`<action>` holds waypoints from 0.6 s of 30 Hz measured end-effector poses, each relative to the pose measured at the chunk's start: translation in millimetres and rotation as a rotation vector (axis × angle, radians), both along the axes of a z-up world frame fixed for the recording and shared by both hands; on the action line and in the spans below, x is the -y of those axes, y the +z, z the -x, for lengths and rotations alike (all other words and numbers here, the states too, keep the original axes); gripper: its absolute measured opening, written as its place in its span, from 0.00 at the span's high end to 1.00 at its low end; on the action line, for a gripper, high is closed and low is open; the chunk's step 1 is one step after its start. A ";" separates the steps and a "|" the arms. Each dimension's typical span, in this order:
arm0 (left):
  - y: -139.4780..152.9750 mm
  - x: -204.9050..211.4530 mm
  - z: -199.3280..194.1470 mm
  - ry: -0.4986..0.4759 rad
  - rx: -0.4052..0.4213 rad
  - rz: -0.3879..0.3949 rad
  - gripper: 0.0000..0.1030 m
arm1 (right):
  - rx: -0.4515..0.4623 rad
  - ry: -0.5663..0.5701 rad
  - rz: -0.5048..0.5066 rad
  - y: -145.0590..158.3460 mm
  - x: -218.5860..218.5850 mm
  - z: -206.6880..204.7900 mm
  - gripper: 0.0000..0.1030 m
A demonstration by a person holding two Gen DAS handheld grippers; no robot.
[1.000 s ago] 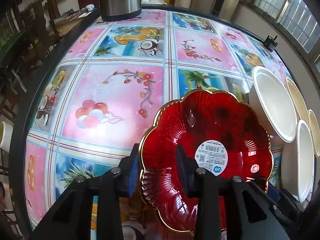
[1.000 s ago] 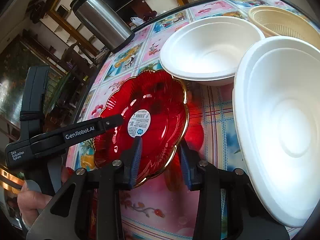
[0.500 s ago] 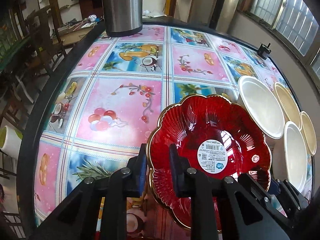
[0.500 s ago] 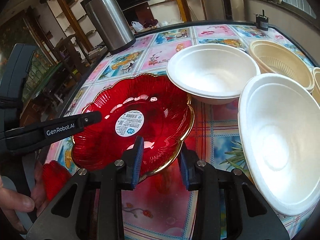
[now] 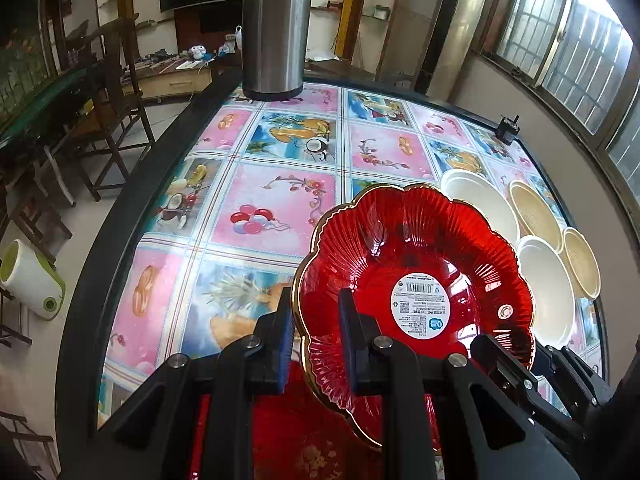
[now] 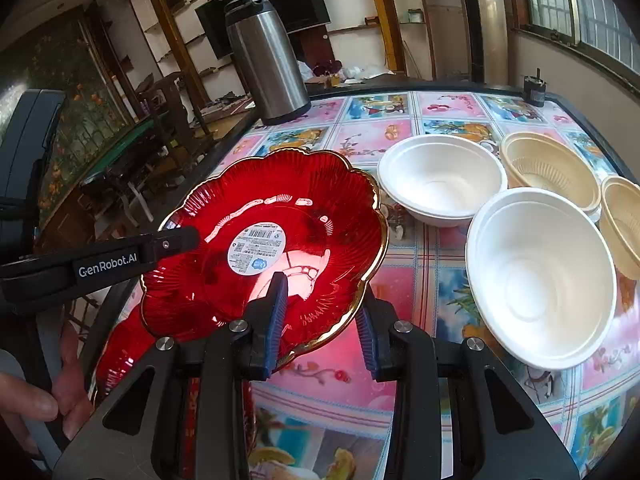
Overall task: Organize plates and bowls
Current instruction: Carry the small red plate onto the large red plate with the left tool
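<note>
Red scalloped glass plate [image 5: 416, 280] with gold rim and round white barcode sticker [image 5: 420, 306] at its centre is lifted off the table, tilted, held from 2 sides. Left gripper [image 5: 316, 344] is clamped on the plate's near-left rim, 1 blue pad outside and 1 inside the rim. Right gripper [image 6: 322, 320] straddles the near-right rim, 1 pad inside the plate and 1 outside; this gripper also looks clamped on the rim, though contact of the outer pad is hard to confirm. In the right wrist view the left gripper's black finger marked GenRobot.AI reaches in from the left onto the plate. A second red glass piece [image 6: 120, 352] lies below the held plate at the table's near edge, partly hidden. A person's hand [image 6: 36, 408] shows at the lower left of the right wrist view.

Table [image 5: 276, 208] is covered by a glossy oilcloth of pink and blue fruit squares. Right of the plate sit 2 white foam bowls: 1 far [image 6: 440, 178], 1 near [image 6: 540, 276]. Just beyond them are 2 cream ribbed plastic bowls [image 6: 548, 170] [image 6: 624, 224]. Tall stainless steel thermos jug [image 5: 276, 28] stands at the far edge. Small dark object [image 5: 507, 130] sits at the far right corner, too small to identify. Wooden chairs [image 5: 108, 92] stand left of the table.
</note>
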State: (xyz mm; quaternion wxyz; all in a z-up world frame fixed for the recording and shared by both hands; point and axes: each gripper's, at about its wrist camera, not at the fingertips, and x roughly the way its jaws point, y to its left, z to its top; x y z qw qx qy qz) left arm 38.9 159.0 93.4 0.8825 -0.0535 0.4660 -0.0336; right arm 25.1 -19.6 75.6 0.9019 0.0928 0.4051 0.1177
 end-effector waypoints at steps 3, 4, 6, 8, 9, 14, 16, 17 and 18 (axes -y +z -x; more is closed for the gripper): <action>5.7 -8.3 19.3 0.021 0.018 0.007 0.81 | 0.008 0.028 -0.001 4.9 -7.1 16.4 0.67; 6.3 -10.2 24.3 0.027 0.024 0.006 0.81 | 0.009 0.041 0.003 5.9 -10.5 22.5 0.67; 5.6 -13.6 35.6 0.038 0.024 0.006 0.81 | 0.015 0.058 0.006 8.1 -15.8 33.9 0.67; 3.7 -15.9 46.8 0.047 0.025 0.006 0.81 | 0.020 0.070 0.011 9.5 -19.9 43.8 0.67; 2.1 -17.2 52.8 0.052 0.024 0.005 0.81 | 0.024 0.076 0.010 10.3 -20.9 48.5 0.67; -1.6 -20.9 75.3 0.079 0.035 0.010 0.81 | 0.039 0.099 0.016 14.6 -25.2 66.9 0.67; -0.5 -23.3 82.7 0.091 0.048 0.008 0.81 | 0.041 0.109 0.017 14.6 -26.6 72.1 0.67; 0.2 -22.9 87.1 0.094 0.056 0.002 0.81 | 0.043 0.114 0.018 14.4 -27.5 75.4 0.67; 0.7 -22.1 90.1 0.098 0.064 -0.006 0.81 | 0.043 0.119 0.019 14.0 -28.0 77.5 0.67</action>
